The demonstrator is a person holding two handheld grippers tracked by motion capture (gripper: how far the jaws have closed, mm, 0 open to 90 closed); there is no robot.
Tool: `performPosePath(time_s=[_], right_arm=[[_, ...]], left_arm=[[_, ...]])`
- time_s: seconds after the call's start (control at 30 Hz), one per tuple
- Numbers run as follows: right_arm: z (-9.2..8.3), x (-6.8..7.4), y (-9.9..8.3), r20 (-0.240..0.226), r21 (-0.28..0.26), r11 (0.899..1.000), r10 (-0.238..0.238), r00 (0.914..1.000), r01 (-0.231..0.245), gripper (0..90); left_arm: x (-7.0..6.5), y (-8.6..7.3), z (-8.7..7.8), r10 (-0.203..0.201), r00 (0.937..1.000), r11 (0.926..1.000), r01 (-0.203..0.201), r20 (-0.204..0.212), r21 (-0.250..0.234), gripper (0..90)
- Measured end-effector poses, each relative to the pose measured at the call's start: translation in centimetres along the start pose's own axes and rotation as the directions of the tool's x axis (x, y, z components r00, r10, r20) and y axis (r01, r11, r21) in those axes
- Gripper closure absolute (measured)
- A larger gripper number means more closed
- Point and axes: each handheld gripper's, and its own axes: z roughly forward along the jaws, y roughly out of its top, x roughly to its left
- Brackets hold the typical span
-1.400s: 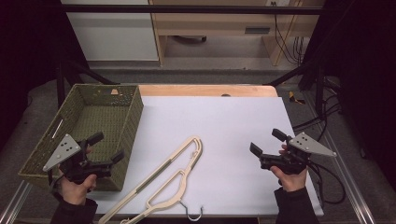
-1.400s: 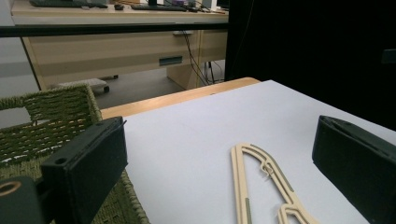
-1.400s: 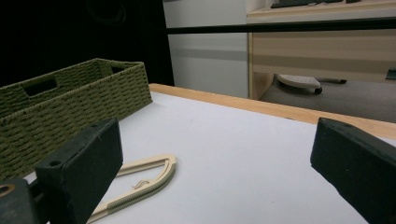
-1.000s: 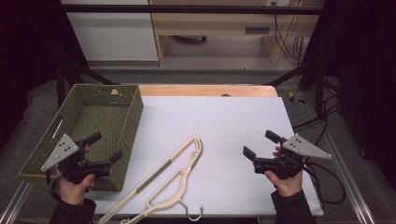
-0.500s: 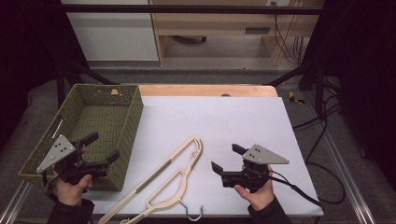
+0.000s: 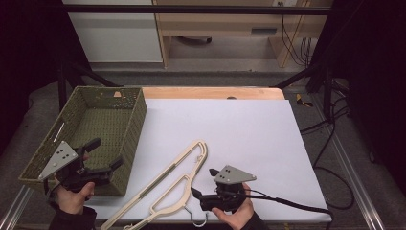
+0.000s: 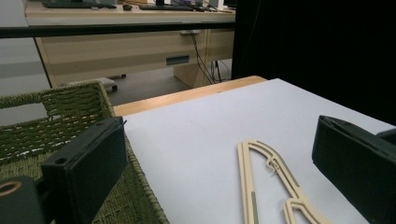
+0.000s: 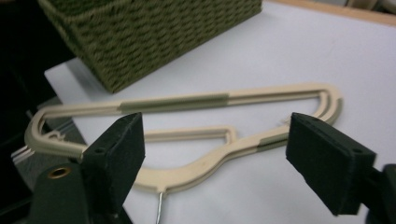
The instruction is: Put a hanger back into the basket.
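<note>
Cream plastic, with grey-green strips along its bars, makes up the hanger [image 6: 165, 189] that is lying flat on the white sheet [image 6: 239, 129] in the lower middle of the high view, its metal hook [image 6: 198, 221] pointing at the near table edge. The right gripper [image 6: 194, 191] is sitting just right of the hanger's neck, low in the frame, its jaws aimed leftward at it. In the right gripper view the hanger [image 8: 196, 135] is stretching across between the two black pads, which are standing apart on either side without pressing on it; the jaws have just been closing, yet they are gaping fairly wide, with nothing gripped. How high the pads are riding above the plastic is hard to judge from here.

At lower left of the high view the left gripper [image 6: 107, 155] is hovering at the near corner of the green woven basket [image 6: 124, 139], jaws spread wide and holding nothing. Its own view is looking across the basket rim [image 7: 56, 100] and the sheet, with the hanger's looped end [image 7: 261, 158] lying lower right of centre.
</note>
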Motion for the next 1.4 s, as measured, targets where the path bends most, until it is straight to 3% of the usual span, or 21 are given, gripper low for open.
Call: performPosePath(time_s=[0.17,0.53,0.67,1.03,1.17,1.4], right_arm=[[1.4,1.1,-1.5,-0.026,0.082,0.997,-0.003,0.9996,0.005,28.8],[3.4,1.9,-3.6,-0.067,0.173,0.985,0.022,0.9975,-0.01,52.2],[3.9,2.1,-4.2,-0.073,0.191,0.982,0.026,0.997,-0.012,62.9],[5.2,2.3,-5.5,-0.099,0.25,0.968,0.051,0.9938,-0.025,80.5],[5.3,2.2,-5.6,-0.114,0.248,0.968,0.06,0.9916,-0.03,86.7],[5.5,2.2,-5.6,-0.116,0.259,0.965,0.074,0.9905,-0.042,87.9]], left_arm=[[-0.1,-0.1,0.1,0.002,1.0,1.0,-0.002,-0.002,0.006,3.0],[-0.2,-0.4,0.5,-0.001,1.0,0.9999,0.002,-0.002,0.014,3.1],[-0.3,-0.4,0.5,-0.001,1.0,0.9999,0.001,-0.002,0.013,3.2],[-1.0,-0.4,0.9,0.009,0.9999,0.9995,-0.01,0.01,0.029,3.2],[-1.5,-0.4,1.2,0.011,0.9997,0.9993,-0.012,0.023,0.036,3.1],[-3.2,-0.4,1.8,0.029,0.9976,0.9979,-0.033,0.063,0.055,3.1]])
